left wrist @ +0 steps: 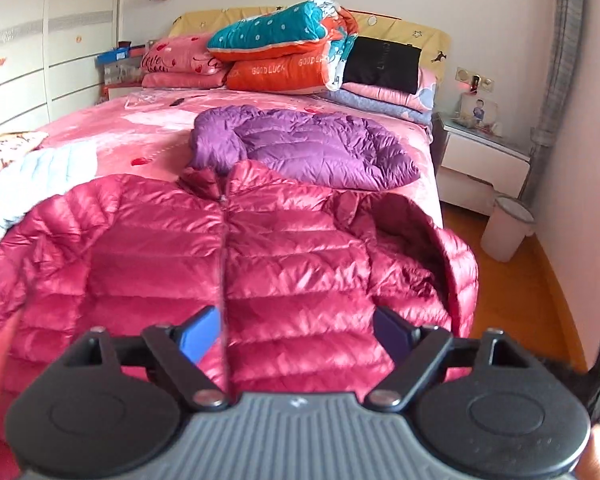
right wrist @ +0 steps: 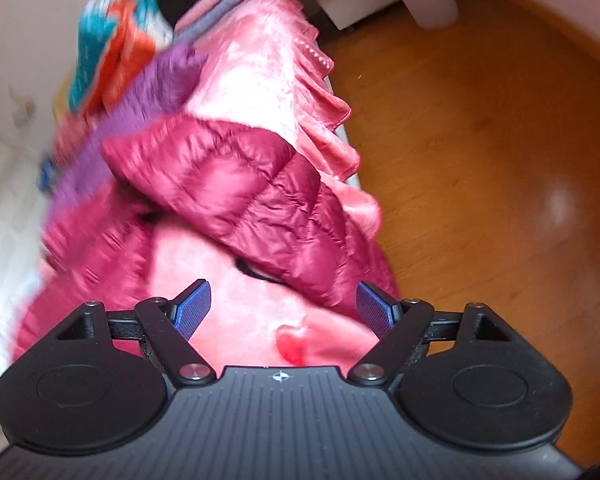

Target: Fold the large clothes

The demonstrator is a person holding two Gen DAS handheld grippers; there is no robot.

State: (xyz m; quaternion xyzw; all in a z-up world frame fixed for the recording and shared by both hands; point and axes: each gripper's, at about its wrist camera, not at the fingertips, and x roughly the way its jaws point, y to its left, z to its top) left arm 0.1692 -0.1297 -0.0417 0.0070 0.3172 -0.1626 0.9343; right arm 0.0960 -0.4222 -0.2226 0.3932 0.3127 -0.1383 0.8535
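Two puffer jackets lie on the bed [left wrist: 112, 128]. Nearest the left wrist camera, the red down jacket [left wrist: 284, 256] is spread front-up on the pink bedspread, zipped along its middle; its long axis runs away from the camera, hem toward the left claw [left wrist: 298, 334] and collar pointing at the headboard. One sleeve [left wrist: 432, 248] is bent in an arch at the bed's right edge; in the right wrist view that sleeve [right wrist: 236, 196] drapes diagonally over the bedspread [right wrist: 268, 64] beside the wooden floor [right wrist: 480, 140]. Beyond the collar, the purple jacket [left wrist: 300, 144] lies bunched, its length roughly across the bed.

Hovering above the hem, the left claw has its blue pads [left wrist: 200, 334] spread well apart, gripping nothing. The right claw [right wrist: 290, 310] is likewise wide apart, empty, over the pink bedspread just below the sleeve's cuff; much of that view's left side is motion-blurred.

At the head of the bed, folded quilts [left wrist: 288, 52] and pillows are stacked. A white nightstand [left wrist: 480, 160] stands right of the bed, with a pale waste bin [left wrist: 508, 228] on the floor in front of it; what the bin holds cannot be seen.
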